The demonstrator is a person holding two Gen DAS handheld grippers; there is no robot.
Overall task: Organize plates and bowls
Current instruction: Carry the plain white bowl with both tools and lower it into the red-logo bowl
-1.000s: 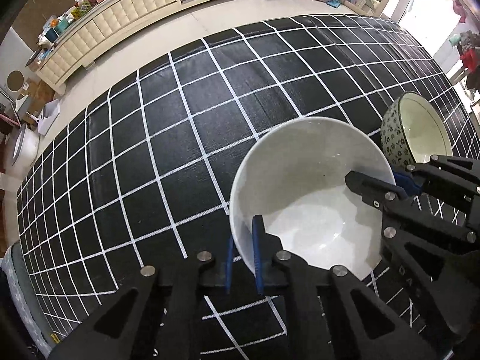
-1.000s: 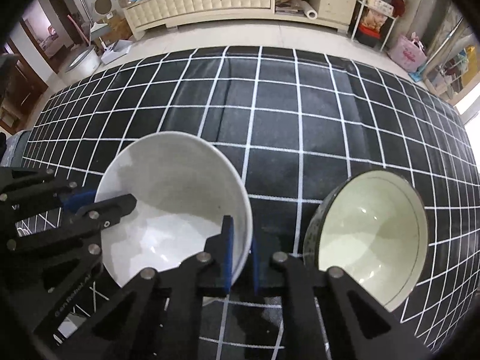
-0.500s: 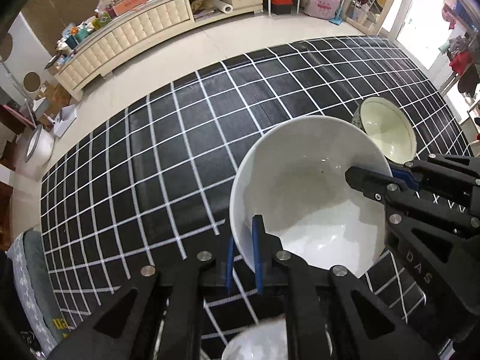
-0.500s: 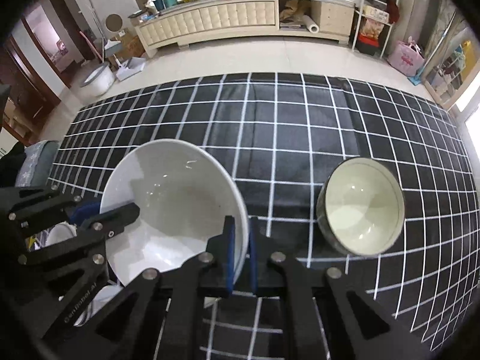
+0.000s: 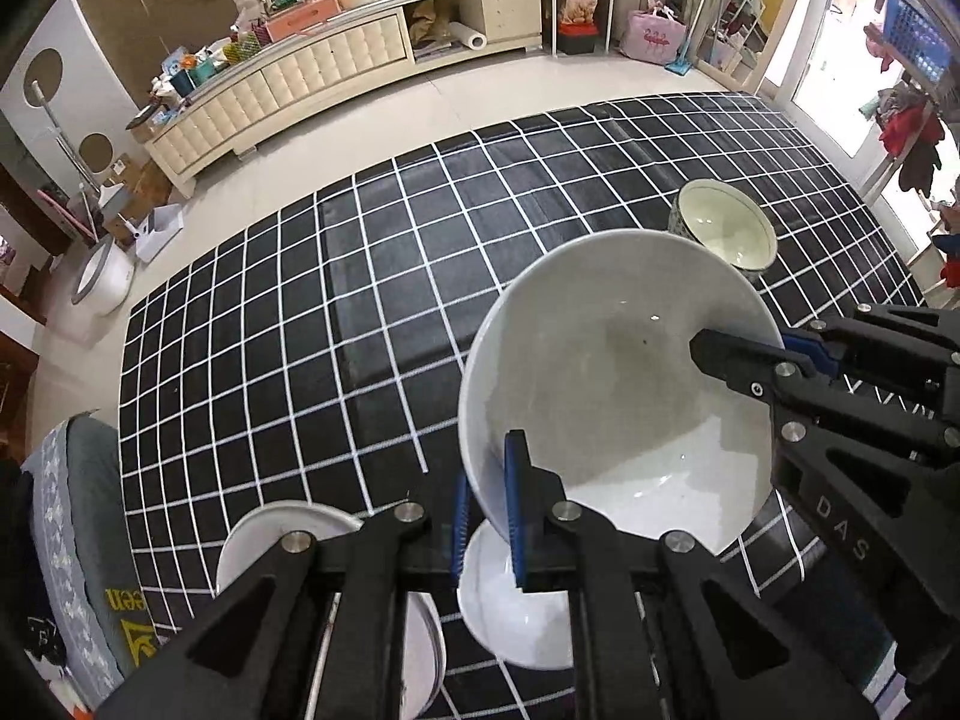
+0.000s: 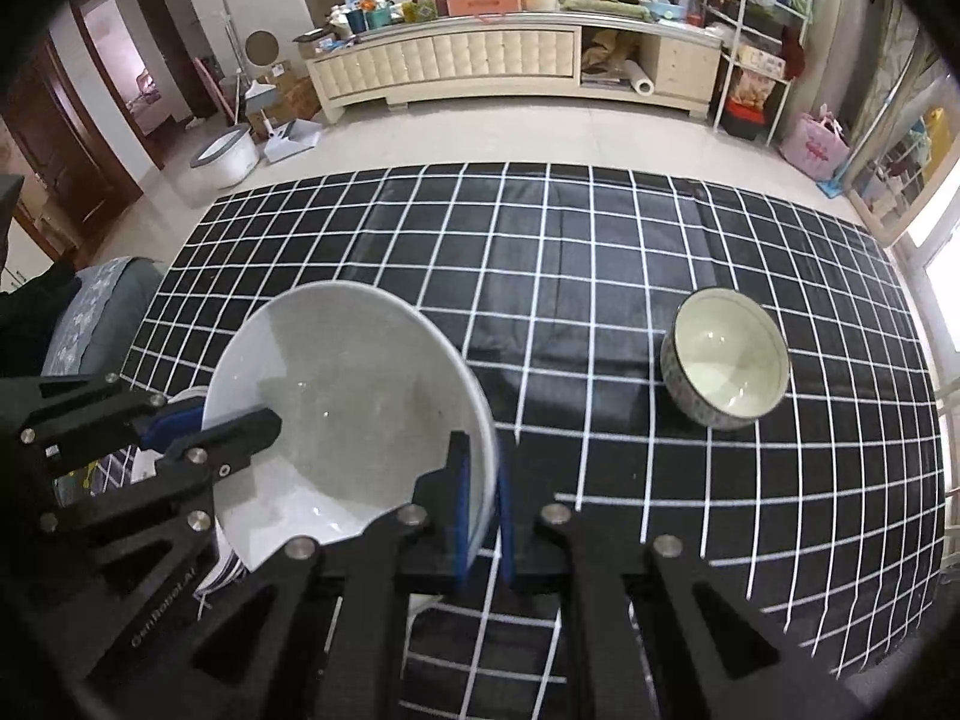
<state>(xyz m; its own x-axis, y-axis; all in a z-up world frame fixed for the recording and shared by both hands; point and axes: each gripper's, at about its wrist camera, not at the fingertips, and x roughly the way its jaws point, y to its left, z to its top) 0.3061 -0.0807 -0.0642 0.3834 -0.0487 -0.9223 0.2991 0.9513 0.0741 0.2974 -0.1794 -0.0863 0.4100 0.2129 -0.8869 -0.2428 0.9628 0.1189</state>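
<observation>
A large white bowl [image 5: 612, 384] is held in the air by both grippers. My left gripper [image 5: 489, 510] is shut on its near-left rim. My right gripper [image 6: 483, 510] is shut on the opposite rim and shows in the left wrist view [image 5: 798, 360] at the right. The bowl also shows in the right wrist view [image 6: 342, 408], with the left gripper [image 6: 174, 429] on its left rim. A small patterned bowl [image 6: 726, 357] stands on the black checked table, right of the held bowl; it also shows in the left wrist view [image 5: 726, 231]. White plates [image 5: 288, 534] lie below the held bowl.
The black grid cloth [image 6: 570, 276] covers the table. A grey cushioned seat [image 5: 78, 516] stands at the table's left end. A cream cabinet [image 6: 480, 66] and a white bin [image 6: 225, 153] stand on the floor beyond the table.
Both grippers have lifted the white bowl well above the table and away from the patterned bowl. White plates have come into view beneath it.
</observation>
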